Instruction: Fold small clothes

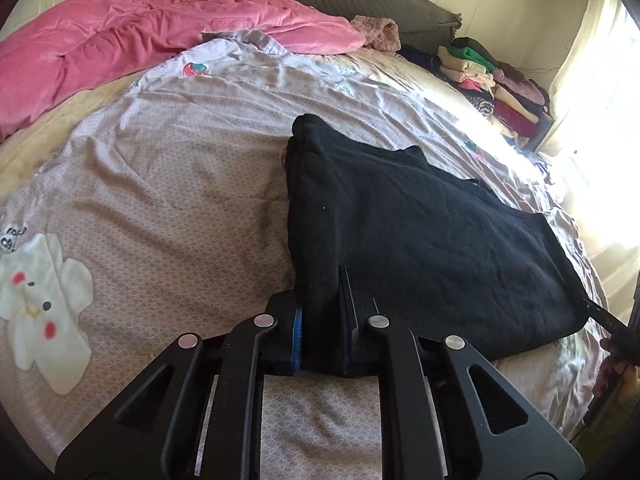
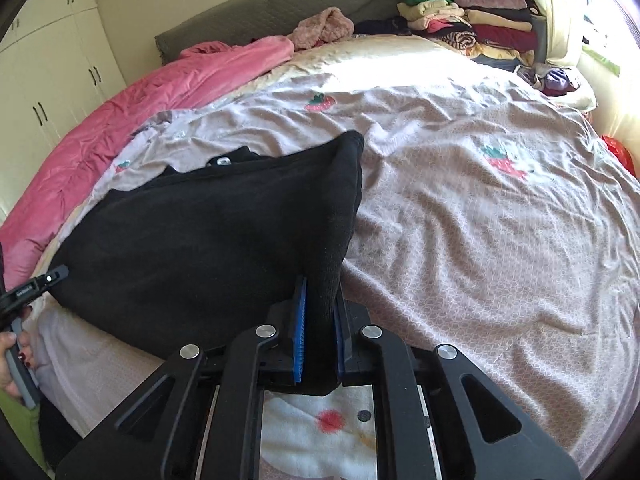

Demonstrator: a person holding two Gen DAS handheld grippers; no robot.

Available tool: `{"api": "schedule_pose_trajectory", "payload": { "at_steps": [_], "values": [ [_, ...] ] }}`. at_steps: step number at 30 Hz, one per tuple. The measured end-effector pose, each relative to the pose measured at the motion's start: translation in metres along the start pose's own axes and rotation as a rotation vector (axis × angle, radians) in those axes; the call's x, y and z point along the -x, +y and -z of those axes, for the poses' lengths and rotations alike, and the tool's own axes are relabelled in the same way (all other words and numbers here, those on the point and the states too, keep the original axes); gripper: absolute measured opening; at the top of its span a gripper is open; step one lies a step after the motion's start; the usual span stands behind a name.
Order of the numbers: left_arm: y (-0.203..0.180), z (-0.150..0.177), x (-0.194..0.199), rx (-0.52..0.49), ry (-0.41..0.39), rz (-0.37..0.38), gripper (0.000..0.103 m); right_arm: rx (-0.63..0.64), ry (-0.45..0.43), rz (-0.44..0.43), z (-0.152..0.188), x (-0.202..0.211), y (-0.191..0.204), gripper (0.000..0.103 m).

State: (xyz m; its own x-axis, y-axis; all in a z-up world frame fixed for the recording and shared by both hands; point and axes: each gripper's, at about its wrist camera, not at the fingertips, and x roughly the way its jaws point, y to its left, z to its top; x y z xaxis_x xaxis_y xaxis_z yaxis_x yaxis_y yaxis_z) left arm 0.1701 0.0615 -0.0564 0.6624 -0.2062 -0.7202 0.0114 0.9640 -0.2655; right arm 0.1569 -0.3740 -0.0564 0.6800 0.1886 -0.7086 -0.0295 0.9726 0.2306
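Sunlight falls across a big bed (image 1: 180, 184) with a pale purple sheet that has strawberries printed on it. On the sheet lies a black knit garment (image 1: 400, 232), spread flat in the middle of the bed, with its near edge lifted a little.

Left tongs (image 1: 320, 320) are clenched on the near left corner of the black garment. A fold of the dark cloth sits between the blue pads (image 1: 297, 336), and the pads press on it from both sides. Right tongs (image 2: 320, 332) are clenched on the near right corner of the same garment, and the cloth is pinched tight between their blue pads too. In the right wrist view the left tongs show at the left edge, with a hand (image 2: 14, 356) around their handle.

Far away on the left lies a bunched-up pink blanket (image 1: 132, 40). Behind it stands a dark green headboard (image 2: 260, 12). At the far right corner is a pile of folded clothes (image 2: 472, 20) in many colours. A fluffy pink thing (image 2: 320, 26) lies near the headboard. White cupboards (image 2: 52, 60) stand along the wall at the far left. A white cartoon animal (image 1: 44, 300) is printed on the sheet, near the left side.
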Motion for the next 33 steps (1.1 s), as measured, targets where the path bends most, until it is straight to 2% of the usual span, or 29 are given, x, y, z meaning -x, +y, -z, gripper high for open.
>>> {"api": "schedule_pose_trajectory", "payload": {
  "at_steps": [4, 11, 13, 16, 22, 24, 28, 29, 33],
  "values": [
    [0.006, 0.007, -0.01, 0.01, 0.035, -0.002, 0.008, -0.027, 0.036, 0.021, 0.01, -0.015, -0.007, 0.013],
    [0.005, 0.008, -0.004, 0.008, 0.028, -0.016, 0.012, -0.019, 0.016, 0.051, 0.013, -0.007, -0.005, 0.023],
    [0.004, 0.008, -0.001, 0.008, 0.028, -0.023, 0.013, -0.009, 0.008, 0.061, 0.014, -0.003, -0.004, 0.024],
    [0.003, 0.008, 0.003, 0.009, 0.027, -0.031, 0.014, -0.01, 0.002, 0.065, 0.015, 0.002, -0.003, 0.033],
    [0.002, 0.009, 0.011, 0.008, 0.019, -0.05, 0.016, -0.001, -0.016, 0.057, 0.015, 0.011, 0.0, 0.038],
    [0.001, 0.009, 0.014, 0.01, 0.017, -0.05, 0.016, 0.001, -0.022, 0.054, 0.015, 0.014, 0.001, 0.045],
    [0.0, 0.008, 0.021, 0.008, 0.005, -0.055, 0.016, 0.002, -0.033, 0.05, 0.016, 0.019, 0.003, 0.049],
    [-0.001, 0.008, 0.022, 0.008, 0.003, -0.054, 0.016, 0.0, -0.035, 0.05, 0.016, 0.02, 0.004, 0.052],
    [-0.003, 0.009, 0.027, 0.001, -0.005, -0.062, 0.022, 0.0, -0.047, 0.048, 0.016, 0.026, 0.006, 0.062]
  ]
}}
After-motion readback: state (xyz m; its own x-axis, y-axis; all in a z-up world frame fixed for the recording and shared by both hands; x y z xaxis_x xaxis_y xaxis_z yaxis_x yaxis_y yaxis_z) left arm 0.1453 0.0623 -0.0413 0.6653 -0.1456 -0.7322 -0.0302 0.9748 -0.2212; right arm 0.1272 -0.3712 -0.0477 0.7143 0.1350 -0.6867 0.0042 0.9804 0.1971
